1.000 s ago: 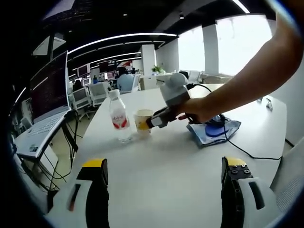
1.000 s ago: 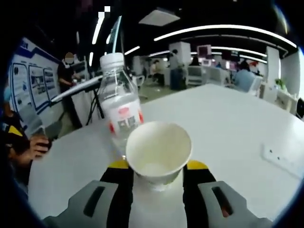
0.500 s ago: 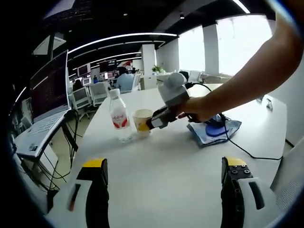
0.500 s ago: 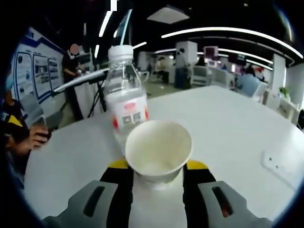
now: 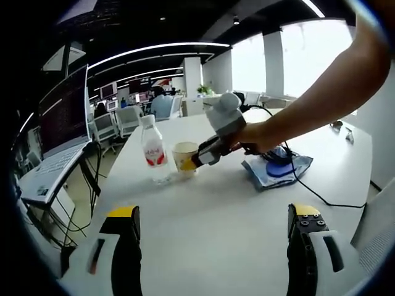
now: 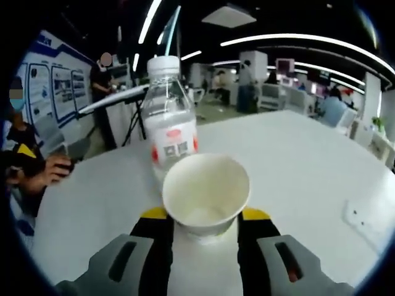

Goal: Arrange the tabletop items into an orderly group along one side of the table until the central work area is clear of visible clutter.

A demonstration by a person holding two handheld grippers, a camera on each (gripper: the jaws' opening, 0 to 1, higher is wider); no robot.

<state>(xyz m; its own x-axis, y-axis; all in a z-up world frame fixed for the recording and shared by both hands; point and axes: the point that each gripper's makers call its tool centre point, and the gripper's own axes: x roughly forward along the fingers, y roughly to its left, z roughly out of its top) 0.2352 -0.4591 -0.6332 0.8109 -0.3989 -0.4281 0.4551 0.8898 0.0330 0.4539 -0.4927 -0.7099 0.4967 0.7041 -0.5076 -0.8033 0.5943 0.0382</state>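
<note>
The right gripper (image 6: 202, 223) grips the paper cup (image 6: 205, 192) with the water bottle (image 6: 173, 134) just beside at eleven o'clock, so a nudge could topple it, while the left gripper (image 5: 213, 237) hangs open.

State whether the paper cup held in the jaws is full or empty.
Empty: the paper cup shows a bare pale inside down to its bottom.

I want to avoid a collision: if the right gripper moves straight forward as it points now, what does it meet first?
The right gripper, shut on the paper cup, would probably push it into the water bottle just beyond.
</note>
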